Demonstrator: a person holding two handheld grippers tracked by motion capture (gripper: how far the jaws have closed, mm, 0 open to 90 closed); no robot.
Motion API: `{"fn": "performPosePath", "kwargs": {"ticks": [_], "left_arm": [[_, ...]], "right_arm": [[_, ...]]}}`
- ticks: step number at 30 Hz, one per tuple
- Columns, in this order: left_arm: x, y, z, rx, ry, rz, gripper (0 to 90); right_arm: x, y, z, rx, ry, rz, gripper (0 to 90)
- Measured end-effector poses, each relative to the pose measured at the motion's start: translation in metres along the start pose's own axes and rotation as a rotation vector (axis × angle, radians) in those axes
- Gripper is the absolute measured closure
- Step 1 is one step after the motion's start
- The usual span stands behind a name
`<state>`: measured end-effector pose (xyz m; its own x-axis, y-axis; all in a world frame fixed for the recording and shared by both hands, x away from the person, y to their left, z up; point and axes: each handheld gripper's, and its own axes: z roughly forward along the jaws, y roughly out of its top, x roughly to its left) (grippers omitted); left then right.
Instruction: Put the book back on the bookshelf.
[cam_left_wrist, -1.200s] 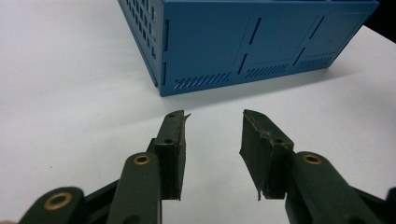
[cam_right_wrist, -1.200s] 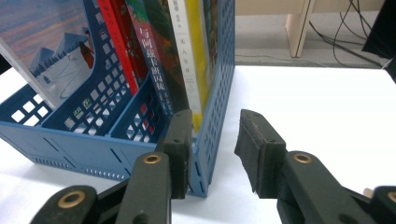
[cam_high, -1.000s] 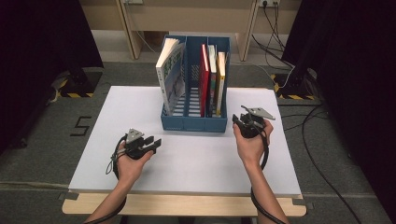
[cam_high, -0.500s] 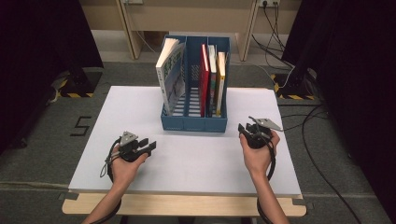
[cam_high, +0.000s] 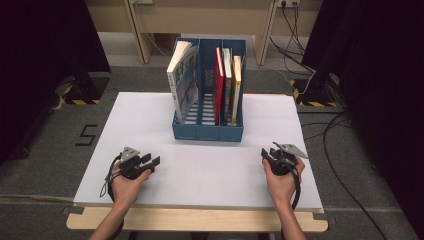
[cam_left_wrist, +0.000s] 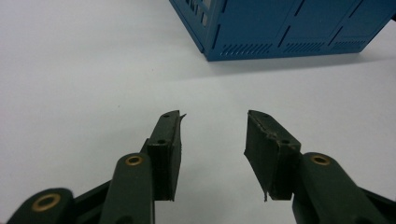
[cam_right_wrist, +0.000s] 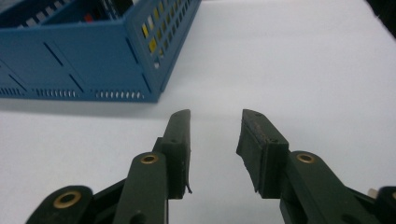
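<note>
Books (cam_high: 226, 82) upright in blue file box (cam_high: 207, 131) – stiff, prob. heavy; pinch by spines. Left gripper (cam_high: 151, 162) & right gripper (cam_high: 265, 155), near box front – both just opening, empty.

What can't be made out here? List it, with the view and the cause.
- Book titles: high view, books too small.
- Rack contents: left tongs view, top cut off by the frame edge.
- Books in the right tongs view: hidden behind the rack's slotted wall.
</note>
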<state>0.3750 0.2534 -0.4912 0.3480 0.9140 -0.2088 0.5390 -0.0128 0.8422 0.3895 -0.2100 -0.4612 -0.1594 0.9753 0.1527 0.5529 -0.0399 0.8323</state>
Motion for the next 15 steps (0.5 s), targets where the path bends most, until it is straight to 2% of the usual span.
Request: {"fn": "performPosePath", "kwargs": {"ticks": [6, 8, 9, 15], "left_arm": [[0.002, -0.005, -0.003, -0.004, 0.004, -0.005, 53.6], [0.002, -0.006, -0.003, -0.009, 0.003, -0.003, 52.7], [0.002, -0.006, -0.004, -0.009, 0.002, -0.003, 52.4], [-0.001, -0.008, -0.004, -0.006, -0.003, 0.002, 51.9]], "right_arm": [[-0.003, -0.018, 0.001, -0.026, -0.003, 0.017, 63.7], [-0.003, -0.019, 0.001, -0.017, 0.014, 0.010, 62.5], [-0.002, -0.019, 0.000, -0.022, 0.011, 0.024, 62.2], [-0.003, -0.021, 0.001, -0.025, 0.010, 0.010, 60.6]]}}
